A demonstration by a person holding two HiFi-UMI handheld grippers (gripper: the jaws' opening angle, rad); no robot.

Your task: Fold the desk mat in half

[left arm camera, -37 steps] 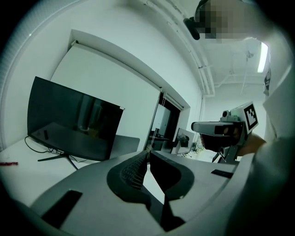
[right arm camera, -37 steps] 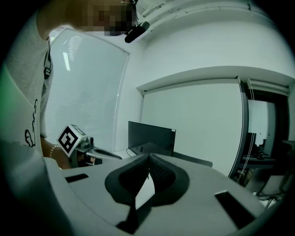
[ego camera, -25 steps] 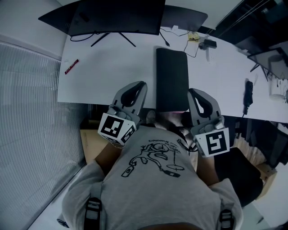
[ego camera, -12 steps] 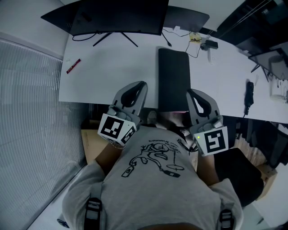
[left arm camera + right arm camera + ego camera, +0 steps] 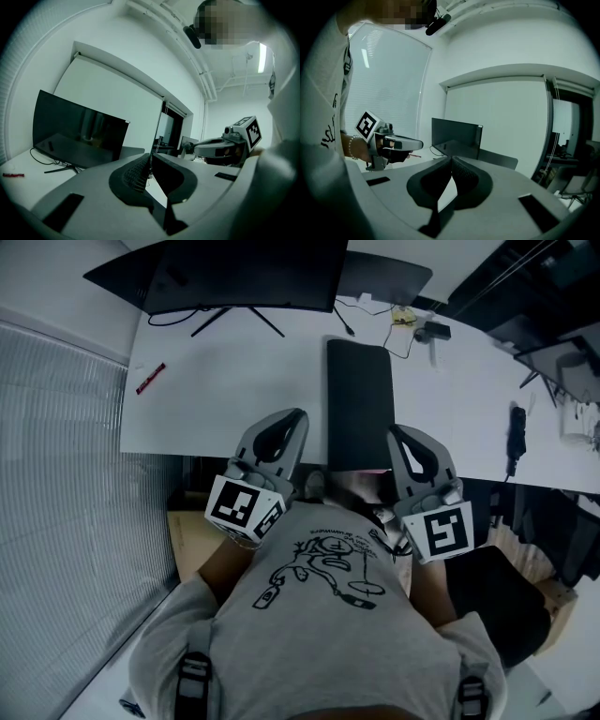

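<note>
The black desk mat [image 5: 359, 404] lies on the white desk [image 5: 234, 381] as a narrow strip that runs from the near edge toward the back. My left gripper [image 5: 292, 416] hovers at the near edge just left of the mat. It is shut with nothing between the jaws [image 5: 150, 158]. My right gripper [image 5: 397, 432] is just right of the mat's near end, also shut and empty [image 5: 451, 160]. Each gripper shows in the other's view: the right gripper [image 5: 225, 145] and the left gripper [image 5: 389, 143]. The mat's near end is hidden behind the person's head.
A dark monitor [image 5: 244, 273] stands at the back of the desk on thin legs. A red pen [image 5: 150, 378] lies at the desk's left edge. Cables and small devices [image 5: 417, 324] sit at the back right, and a black object [image 5: 517, 432] lies far right.
</note>
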